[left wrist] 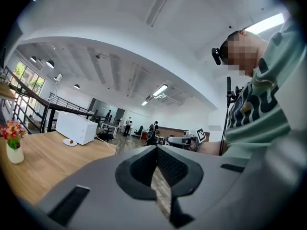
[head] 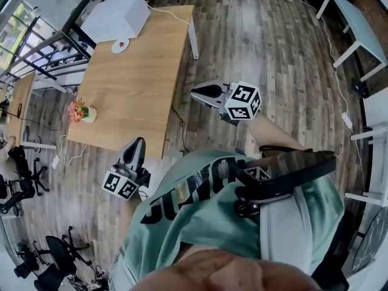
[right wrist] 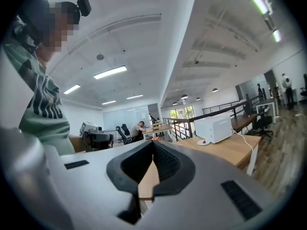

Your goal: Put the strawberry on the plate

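One strawberry [head: 121, 43] sat on the one plate [head: 115, 48] by the worktop's [head: 133, 90] far edge, well away from the left hand-held gripper [head: 139, 141] and right hand-held gripper [head: 194, 92], both closed, empty

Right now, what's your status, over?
Left gripper and right gripper shut, empty, far from the plate. Strawberry sits on it, beside the white box. Nothing in the way.

My left gripper [left wrist: 156, 148]: jaws together, empty.
Plate [left wrist: 67, 143]: far along the table [left wrist: 48, 166], beside white box [left wrist: 76, 127].
Strawberry [left wrist: 71, 141]: on the plate.
Flower vase [left wrist: 14, 150]: at my left.
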`<state>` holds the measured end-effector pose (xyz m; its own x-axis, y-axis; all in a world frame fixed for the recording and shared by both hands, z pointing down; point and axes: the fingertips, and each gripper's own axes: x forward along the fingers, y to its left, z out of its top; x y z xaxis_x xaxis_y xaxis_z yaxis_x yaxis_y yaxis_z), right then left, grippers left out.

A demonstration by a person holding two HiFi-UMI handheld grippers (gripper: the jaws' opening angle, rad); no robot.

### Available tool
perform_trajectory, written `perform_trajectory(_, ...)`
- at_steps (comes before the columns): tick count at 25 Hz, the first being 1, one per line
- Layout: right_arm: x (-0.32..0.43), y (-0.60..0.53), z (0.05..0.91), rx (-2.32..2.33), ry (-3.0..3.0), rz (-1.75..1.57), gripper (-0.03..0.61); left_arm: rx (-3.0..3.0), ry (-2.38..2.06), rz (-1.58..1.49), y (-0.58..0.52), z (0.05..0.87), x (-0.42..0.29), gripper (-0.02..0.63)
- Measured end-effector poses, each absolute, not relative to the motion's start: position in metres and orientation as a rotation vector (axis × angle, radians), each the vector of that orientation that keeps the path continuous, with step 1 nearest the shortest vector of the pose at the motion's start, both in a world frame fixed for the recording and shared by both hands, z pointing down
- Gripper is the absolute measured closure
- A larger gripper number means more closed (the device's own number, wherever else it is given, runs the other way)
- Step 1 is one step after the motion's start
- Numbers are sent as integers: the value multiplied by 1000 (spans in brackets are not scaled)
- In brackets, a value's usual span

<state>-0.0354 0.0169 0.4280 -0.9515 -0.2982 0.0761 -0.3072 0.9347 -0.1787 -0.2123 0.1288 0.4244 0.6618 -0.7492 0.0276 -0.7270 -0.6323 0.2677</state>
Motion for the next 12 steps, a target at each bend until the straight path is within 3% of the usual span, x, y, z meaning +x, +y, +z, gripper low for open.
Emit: perform_trajectory(12,130,31,430,369,-3099,213,571,2563,-1229,-80,139,434,-30,609)
